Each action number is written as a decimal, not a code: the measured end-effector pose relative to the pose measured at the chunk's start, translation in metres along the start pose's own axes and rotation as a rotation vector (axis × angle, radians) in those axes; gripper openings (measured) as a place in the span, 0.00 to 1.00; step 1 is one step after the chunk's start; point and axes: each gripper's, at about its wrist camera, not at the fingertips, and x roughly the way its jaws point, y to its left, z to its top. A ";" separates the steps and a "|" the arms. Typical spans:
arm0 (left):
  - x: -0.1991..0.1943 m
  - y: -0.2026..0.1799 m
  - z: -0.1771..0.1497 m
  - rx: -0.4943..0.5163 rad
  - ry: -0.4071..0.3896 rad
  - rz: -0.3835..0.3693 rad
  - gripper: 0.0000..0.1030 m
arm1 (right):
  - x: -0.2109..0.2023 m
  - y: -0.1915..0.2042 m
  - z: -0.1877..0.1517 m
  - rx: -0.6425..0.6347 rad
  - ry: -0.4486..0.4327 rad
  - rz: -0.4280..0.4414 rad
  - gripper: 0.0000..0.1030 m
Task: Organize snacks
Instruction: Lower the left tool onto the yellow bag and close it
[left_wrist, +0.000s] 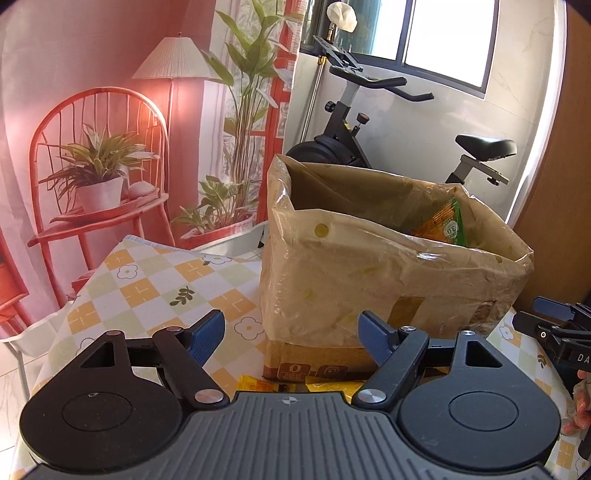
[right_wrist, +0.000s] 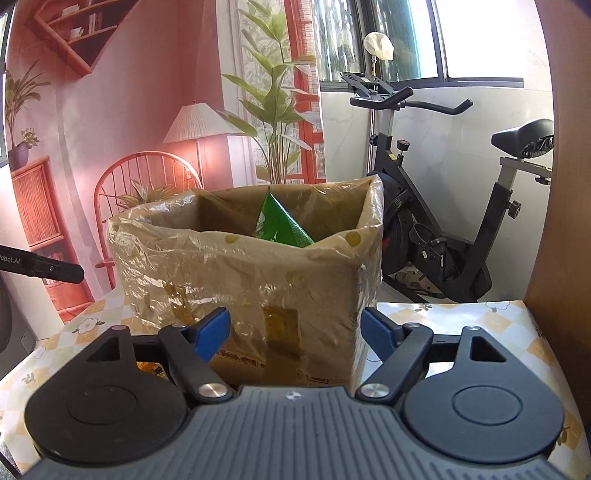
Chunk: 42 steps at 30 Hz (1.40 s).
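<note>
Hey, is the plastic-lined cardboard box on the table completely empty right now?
No, a green and orange snack packet stands inside the plastic-lined brown cardboard box, its top poking above the front rim in the left wrist view.

My left gripper (left_wrist: 291, 341) stands open and empty before the lined box (left_wrist: 388, 280) on the checked cloth (left_wrist: 155, 280), a green-orange packet (left_wrist: 445, 223) inside it, yellow packets (left_wrist: 295, 387) below my fingers (left_wrist: 205, 334).

Blocked straight ahead by tall lined box (right_wrist: 243, 280); open only over its rim. Free bench (left_wrist: 155, 284) left, narrower strip (right_wrist: 461, 317) right.
</note>
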 end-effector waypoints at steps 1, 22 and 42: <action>0.005 -0.004 -0.004 0.002 0.008 -0.010 0.79 | 0.001 -0.001 -0.003 0.001 0.006 -0.004 0.77; 0.117 -0.055 -0.056 -0.044 0.255 -0.036 0.84 | 0.020 -0.033 -0.058 0.218 0.112 -0.093 0.71; 0.101 -0.056 -0.063 0.086 0.240 -0.042 0.69 | 0.039 -0.024 -0.055 0.081 0.247 -0.002 0.71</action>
